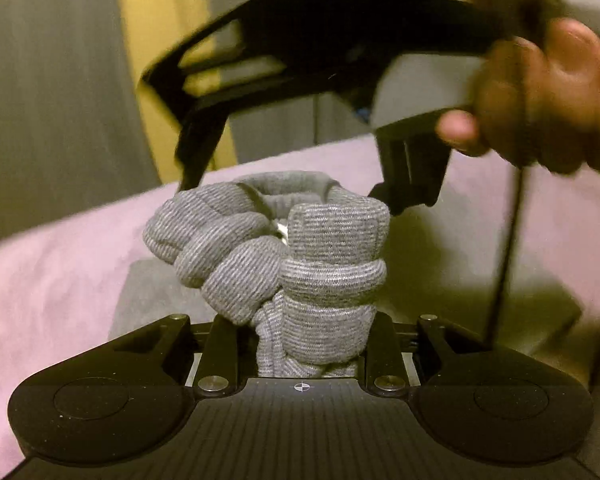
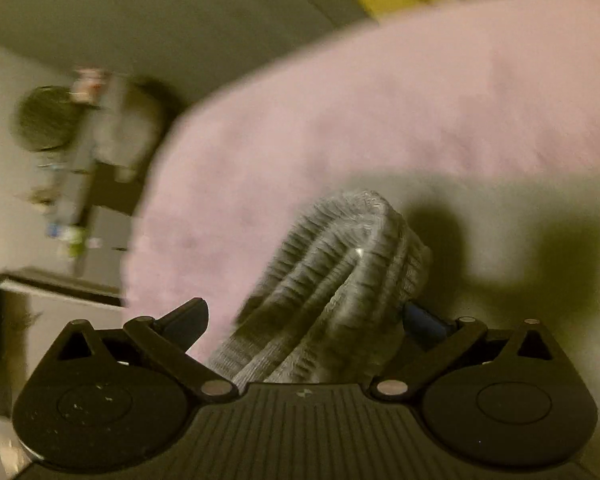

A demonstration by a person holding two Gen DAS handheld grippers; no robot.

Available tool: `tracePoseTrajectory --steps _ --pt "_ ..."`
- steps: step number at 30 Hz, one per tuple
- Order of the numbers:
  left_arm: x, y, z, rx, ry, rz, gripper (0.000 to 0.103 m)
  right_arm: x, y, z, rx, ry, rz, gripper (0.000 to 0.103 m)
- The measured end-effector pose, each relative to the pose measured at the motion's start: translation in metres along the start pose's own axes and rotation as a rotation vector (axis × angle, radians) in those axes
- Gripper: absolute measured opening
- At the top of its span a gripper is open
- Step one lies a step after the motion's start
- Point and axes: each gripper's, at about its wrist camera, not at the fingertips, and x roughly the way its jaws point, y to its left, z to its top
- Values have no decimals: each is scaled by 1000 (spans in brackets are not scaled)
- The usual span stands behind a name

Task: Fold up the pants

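A broad pale pink cloth surface (image 1: 60,264) fills the lower and middle band of the left wrist view, and in the right wrist view it sweeps across the upper right (image 2: 380,112) as a soft blurred arc. Behind it, in the upper left of the left view, stands a grey wall with a yellow vertical strip (image 1: 156,40).

The bunched grey ribbed knit pants (image 1: 300,264) sit in the centre of the left view, rising out of the bottom middle of the frame in thick rolled folds. The left gripper (image 1: 308,344) has its jaws closed in on the lower part of this bundle, one black finger pressed to each side of the fabric, so the cloth is pinched between them and stands up above them.

In the upper part of the same view the black right gripper (image 1: 288,196) comes down from the upper right, held by a blurred bare hand (image 1: 540,104), with a thin black cable (image 1: 508,248) hanging below it. Its two fingertips stand apart on either side of the top roll of the pants.

In the right wrist view the pants (image 2: 332,292) lie in the lower centre, between widely spread jaws of the right gripper (image 2: 308,320); the fabric seems to touch the right finger, though blur leaves this uncertain. A blurred shelf of small items (image 2: 68,168) fills the left edge.
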Motion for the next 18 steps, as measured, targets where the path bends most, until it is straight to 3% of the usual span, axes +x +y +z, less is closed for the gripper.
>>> tracePoseTrajectory --steps 5,8,12,18 --pt "12 -31 -4 166 32 51 28 15 -38 -3 52 60 -10 101" --pt "17 -34 0 159 43 76 28 16 -46 -2 48 55 -10 85" --pt "20 -41 22 133 2 114 29 -12 -41 -4 -50 -49 -10 46" --pt "27 -91 50 219 -98 147 30 -64 -48 -2 -94 -232 -9 41"
